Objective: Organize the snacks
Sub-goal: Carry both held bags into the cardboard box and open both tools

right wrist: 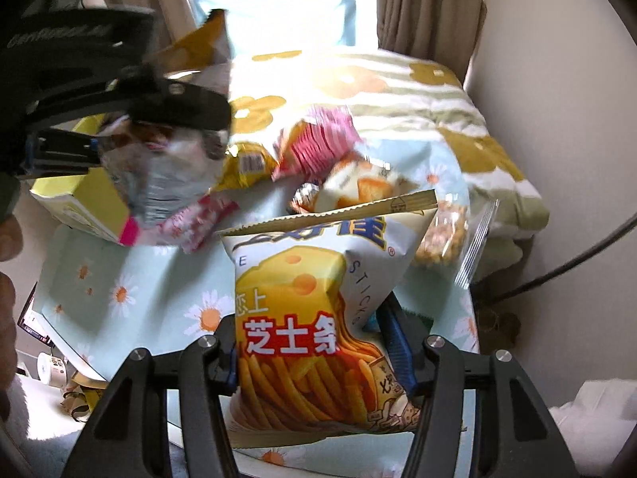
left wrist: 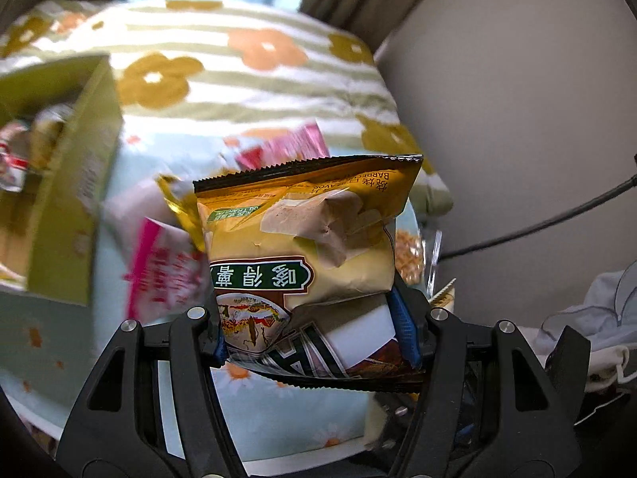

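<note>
My left gripper [left wrist: 314, 330] is shut on a golden-brown crisp bag [left wrist: 302, 231], which stands up between the blue pads, lifted over the table. My right gripper [right wrist: 314, 354] is shut on a white and yellow cheese-stick bag [right wrist: 302, 279], also raised off the daisy-print tablecloth [right wrist: 119, 290]. In the right wrist view the left gripper [right wrist: 131, 135] shows at the upper left with the silvery back of its bag [right wrist: 167, 175]. A yellow-green cardboard box [left wrist: 71, 199] with packets inside stands open at the left.
Several loose snacks lie in a pile at the table's far side: pink packets [right wrist: 318, 143], a yellow packet [right wrist: 251, 163] and a clear bag of nuts [right wrist: 442, 235]. A flowered striped blanket [left wrist: 239, 63] lies behind. A wall and a black cable [left wrist: 537, 223] are to the right.
</note>
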A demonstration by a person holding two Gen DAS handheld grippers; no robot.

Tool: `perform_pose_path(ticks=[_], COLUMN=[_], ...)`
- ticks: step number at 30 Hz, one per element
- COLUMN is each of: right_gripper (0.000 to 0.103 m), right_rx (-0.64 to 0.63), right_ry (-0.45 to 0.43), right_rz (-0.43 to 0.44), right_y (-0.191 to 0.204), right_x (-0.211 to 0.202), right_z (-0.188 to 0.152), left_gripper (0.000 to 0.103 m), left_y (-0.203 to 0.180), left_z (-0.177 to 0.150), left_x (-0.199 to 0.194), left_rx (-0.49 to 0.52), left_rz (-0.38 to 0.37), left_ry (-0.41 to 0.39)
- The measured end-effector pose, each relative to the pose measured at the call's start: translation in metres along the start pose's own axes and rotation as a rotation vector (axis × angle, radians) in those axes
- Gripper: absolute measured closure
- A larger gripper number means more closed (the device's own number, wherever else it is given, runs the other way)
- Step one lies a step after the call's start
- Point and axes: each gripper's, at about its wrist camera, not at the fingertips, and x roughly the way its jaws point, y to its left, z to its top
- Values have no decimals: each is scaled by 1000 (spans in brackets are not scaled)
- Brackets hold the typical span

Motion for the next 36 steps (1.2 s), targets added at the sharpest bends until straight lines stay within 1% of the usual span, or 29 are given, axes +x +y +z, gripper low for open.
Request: perform_pose_path(ticks=[5,8,11,15,18,22,25,26,27,31,34,36], right_gripper=[50,50,50,50,50,50,50,50,50,50,50,50], right_rx=[-32,-53,-79,-110,-147,-168,-177,-179,-181,-168,-141,-114], right_ry=[-53,-82,-106,-140,-168,-192,-193,-192,-194,-188,-174,-160], right_rz=[24,37,44,60,71,100,145,154,162,181,171,170], right_y=[7,20,36,68,101,150,195,204,220,262,288,297], right_x=[-15,-24,-29,-35,-37,-31,-19,-15,-10,11,29,34], right_z=[23,39,57,81,98,124,146,150,157,175,186,190], left_gripper=[44,44,44,44,44,44,44,44,44,44,44,44], left_y=[19,35,60,96,132,190,228,249,262,320,352,368], left_z=[6,10,18,27,36,46,55,59,61,72,79,83], left_x=[-46,-68,-95,-124,-141,-164,-178,-183,-186,-191,-186,-176], left_rx=[-18,-35,-55,-73,-96,-129,-146,-155,-160,-161,-131,-108], left_rz=[40,51,64,77,78,95,113,123,128,149,158,165], left_ry=[-82,-122,-173,-226,-254,-262,-264,-262,-257,-222,-175,-140])
